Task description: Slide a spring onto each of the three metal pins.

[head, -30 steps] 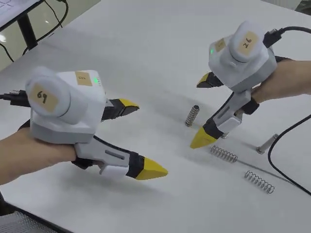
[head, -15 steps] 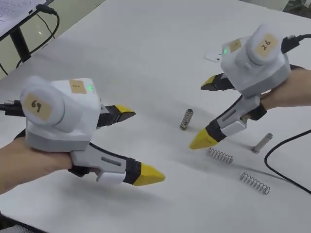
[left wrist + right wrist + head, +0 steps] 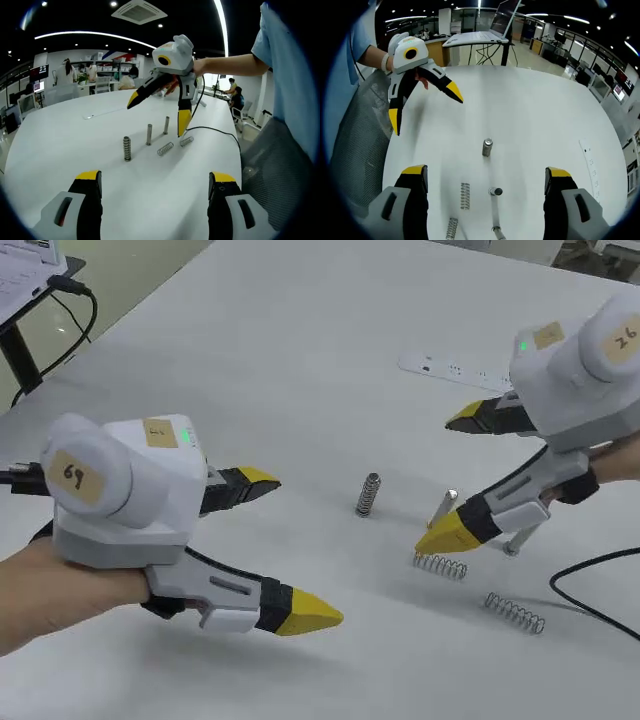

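On the white table one upright pin [image 3: 368, 494] carries a spring. A bare pin [image 3: 446, 507] stands to its right, and a third pin [image 3: 514, 542] is partly hidden behind my right gripper's lower jaw. Two loose springs [image 3: 440, 566] [image 3: 515, 612] lie in front of them. My right gripper [image 3: 452, 480] hovers open over the bare pins, holding nothing. My left gripper [image 3: 285, 545] stays open and empty at the near left, well apart from the pins. The left gripper view shows the sprung pin [image 3: 127, 148], both bare pins [image 3: 149, 134] [image 3: 166, 125] and the springs [image 3: 165, 148].
A white power strip [image 3: 455, 370] lies at the far right of the table. A black cable [image 3: 590, 570] loops on the table at the near right. A laptop stand [image 3: 25, 340] sits beyond the table's left edge. The table's middle and far side offer room.
My right gripper has shifted to the right of the sprung pin, uncovering the upright bare pin beside it. The left gripper has hardly moved. The head camera has drifted.
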`<action>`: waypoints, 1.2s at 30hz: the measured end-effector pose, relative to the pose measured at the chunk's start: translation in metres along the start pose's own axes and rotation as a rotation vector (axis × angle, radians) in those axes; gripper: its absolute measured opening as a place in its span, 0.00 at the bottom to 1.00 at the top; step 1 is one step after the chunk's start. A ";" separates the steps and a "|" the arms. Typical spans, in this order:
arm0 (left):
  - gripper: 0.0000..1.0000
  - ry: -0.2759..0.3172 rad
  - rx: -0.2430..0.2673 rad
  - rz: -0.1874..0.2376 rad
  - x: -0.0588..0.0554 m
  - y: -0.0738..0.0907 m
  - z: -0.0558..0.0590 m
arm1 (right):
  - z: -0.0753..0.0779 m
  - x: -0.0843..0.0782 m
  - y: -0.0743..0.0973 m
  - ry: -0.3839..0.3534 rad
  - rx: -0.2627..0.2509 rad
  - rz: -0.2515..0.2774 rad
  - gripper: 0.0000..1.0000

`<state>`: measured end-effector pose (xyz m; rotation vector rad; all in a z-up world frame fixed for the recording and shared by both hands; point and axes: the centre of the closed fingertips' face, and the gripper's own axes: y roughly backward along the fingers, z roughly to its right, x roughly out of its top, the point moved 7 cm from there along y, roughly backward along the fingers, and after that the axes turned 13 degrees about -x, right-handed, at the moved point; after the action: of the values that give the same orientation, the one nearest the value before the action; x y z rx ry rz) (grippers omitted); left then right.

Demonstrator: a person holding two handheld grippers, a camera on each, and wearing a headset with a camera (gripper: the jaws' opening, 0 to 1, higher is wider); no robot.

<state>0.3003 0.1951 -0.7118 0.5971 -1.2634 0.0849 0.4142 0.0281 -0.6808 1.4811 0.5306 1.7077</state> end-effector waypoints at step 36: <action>0.82 -0.088 -0.142 -0.055 0.025 -0.041 0.005 | -0.019 -0.094 0.089 -0.292 -0.204 0.031 0.94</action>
<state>0.3192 0.1520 -0.7035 0.5173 -1.3255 -0.0771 0.3700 -0.0953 -0.6766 1.5585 0.1737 1.4842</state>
